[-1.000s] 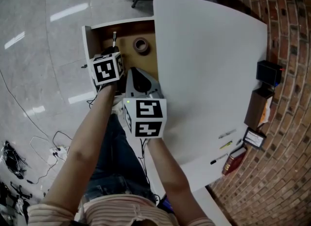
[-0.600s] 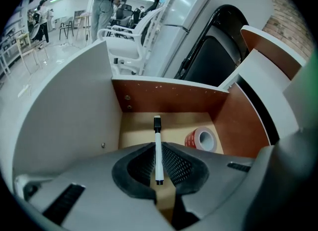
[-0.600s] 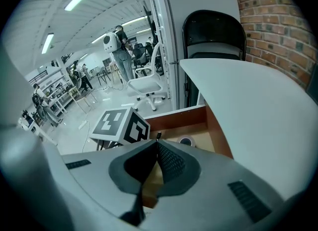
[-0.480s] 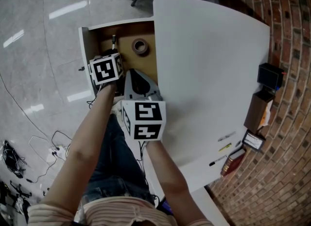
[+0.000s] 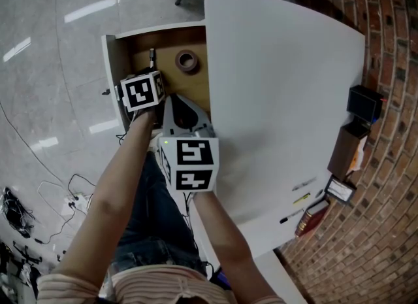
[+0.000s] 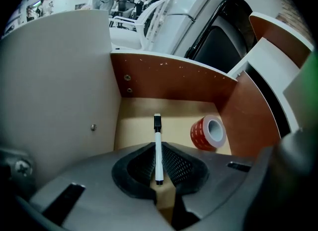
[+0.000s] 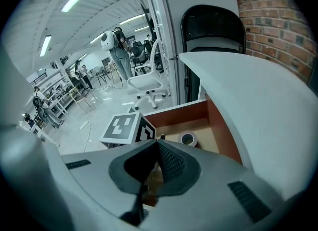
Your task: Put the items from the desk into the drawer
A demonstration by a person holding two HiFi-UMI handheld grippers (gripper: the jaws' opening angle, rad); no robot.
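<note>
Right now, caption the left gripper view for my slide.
Left gripper holds a white marker over the open drawer, with a red tape roll on its floor.

White desk (image 5: 281, 87), brown drawer (image 6: 169, 81), red tape roll (image 6: 201, 134), white marker (image 6: 158, 155) with black cap, red brick wall (image 5: 392, 218)

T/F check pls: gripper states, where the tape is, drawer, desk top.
1. The left gripper is shut on a white marker with a black cap. True.
2. The red roll of tape lies on the white desk top. False: it lies inside the brown wooden drawer.
3. The right gripper holds the tape. False: its jaws are together on nothing.
4. The drawer is open. True.
5. The desk top is bare. False: small pens lie near one edge.
</note>
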